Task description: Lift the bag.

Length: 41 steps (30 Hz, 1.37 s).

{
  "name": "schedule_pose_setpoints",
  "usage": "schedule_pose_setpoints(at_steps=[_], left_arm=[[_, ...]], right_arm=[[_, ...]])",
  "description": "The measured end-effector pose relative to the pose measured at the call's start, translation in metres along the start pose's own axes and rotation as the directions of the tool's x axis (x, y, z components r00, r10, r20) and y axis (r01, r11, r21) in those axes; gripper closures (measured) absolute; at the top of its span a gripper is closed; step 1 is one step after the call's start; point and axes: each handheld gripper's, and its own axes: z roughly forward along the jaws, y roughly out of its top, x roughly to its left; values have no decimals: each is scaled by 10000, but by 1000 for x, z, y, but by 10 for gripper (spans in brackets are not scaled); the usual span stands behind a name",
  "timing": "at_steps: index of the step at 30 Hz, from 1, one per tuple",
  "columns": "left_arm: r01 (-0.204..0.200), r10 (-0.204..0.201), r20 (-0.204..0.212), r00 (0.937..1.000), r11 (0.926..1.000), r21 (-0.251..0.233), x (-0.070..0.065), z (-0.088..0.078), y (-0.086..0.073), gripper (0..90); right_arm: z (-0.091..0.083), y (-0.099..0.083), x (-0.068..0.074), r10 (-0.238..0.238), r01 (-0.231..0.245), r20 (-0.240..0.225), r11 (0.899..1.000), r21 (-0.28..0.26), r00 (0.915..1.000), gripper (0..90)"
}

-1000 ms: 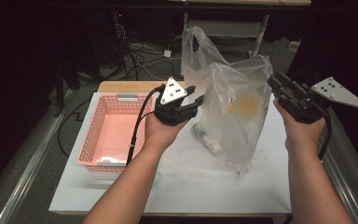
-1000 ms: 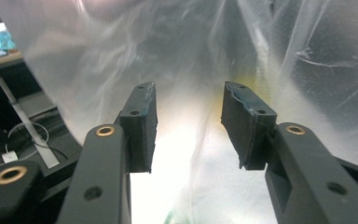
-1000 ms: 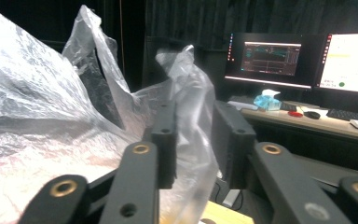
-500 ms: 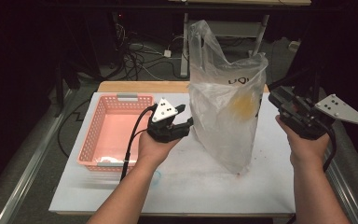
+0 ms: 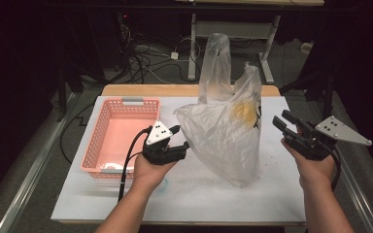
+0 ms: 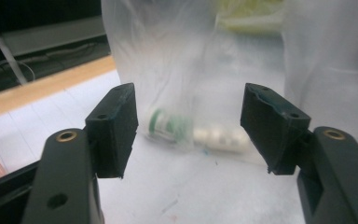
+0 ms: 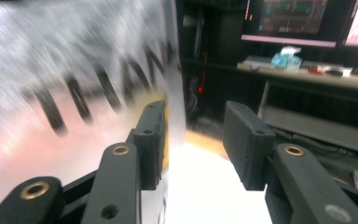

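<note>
From the high view, a clear plastic bag stands on the white bench beside a pink basket, between the left tool and right tool.

The left gripper view shows jaws spread wide, empty, facing a bottle inside the bag.

The right gripper view shows jaws parted, empty, beside the printed bag.

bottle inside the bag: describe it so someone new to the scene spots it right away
Start at the white table, then the clear plastic bag standing between the two grippers. Low inside it, lying on its side, is a small white bottle with a green label, seen between the left gripper's open jaws. The bag's other visible content is yellow and sits higher.
</note>
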Motion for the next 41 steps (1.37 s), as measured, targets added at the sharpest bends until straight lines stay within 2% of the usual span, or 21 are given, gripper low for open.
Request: schedule_pose_setpoints(at_steps=[2, 7, 9, 12, 14, 17, 21, 25, 27, 30, 32, 39, 41], left_arm=[[233, -233, -16, 9997, 9997, -125, 2, -7, -5, 329], [187, -191, -280, 9994, 9998, -117, 5, -29, -13, 299], [158, -155, -428, 9990, 9999, 61, 5, -35, -21, 276], [152, -138, -348, 9993, 9991, 401, -1, -37, -32, 232], [44, -33, -200, 9998, 9982, 596, -7, -35, -40, 211], [182, -179, -60, 9998, 9982, 577, -15, -29, -50, 146], [30, -55, 298, 9995, 9965, 831, -27, -15, -60, 132], [127, -196, 604, 9980, 9935, 1128, -36, -1, -64, 36], [-49, -26, 628, 9980, 9928, 1195, -40, 3, -66, 0], [-200, 144, 476, 9988, 9927, 1194, -41, 5, -69, 0], [-229, 177, 420, 9990, 9917, 1266, -40, 7, -73, 0], [-327, 284, 301, 9991, 9871, 1566, -42, 18, -82, 0], [-334, 291, 291, 9992, 9868, 1587, -42, 19, -83, 0]], right_arm=[[1, -10, 1, 17, -16, -23, 9995, 302, 10000, 577], [3, -35, 3, 209, -202, -62, 9956, 913, 9998, 549], [3, -45, 3, 262, -252, -77, 9935, 1111, 9996, 534], [3, -59, 6, 212, -188, -141, 9880, 1535, 9997, 494], [2, -67, 8, 201, -166, -184, 9845, 1749, 9996, 456], [0, -78, 9, 257, -207, -207, 9766, 2142, 9995, 367], [-4, -94, 10, 272, -236, -101, 9643, 2638, 9996, 263], [-9, -108, 6, 458, -464, 87, 9558, 2904, 9989, 165], [-10, -113, 6, 573, -573, 88, 9495, 3085, 9983, 132], [-8, -120, 4, 660, -650, 81, 9429, 3265, 9978, 14], [-6, -122, 4, 740, -738, 125, 9381, 3385, 9972, 2], [-5, -124, 4, 555, -580, 168, 9418, 3312, 9983, 1], [-6, -124, 5, 630, -675, 246, 9403, 3335, 9977, 1]])
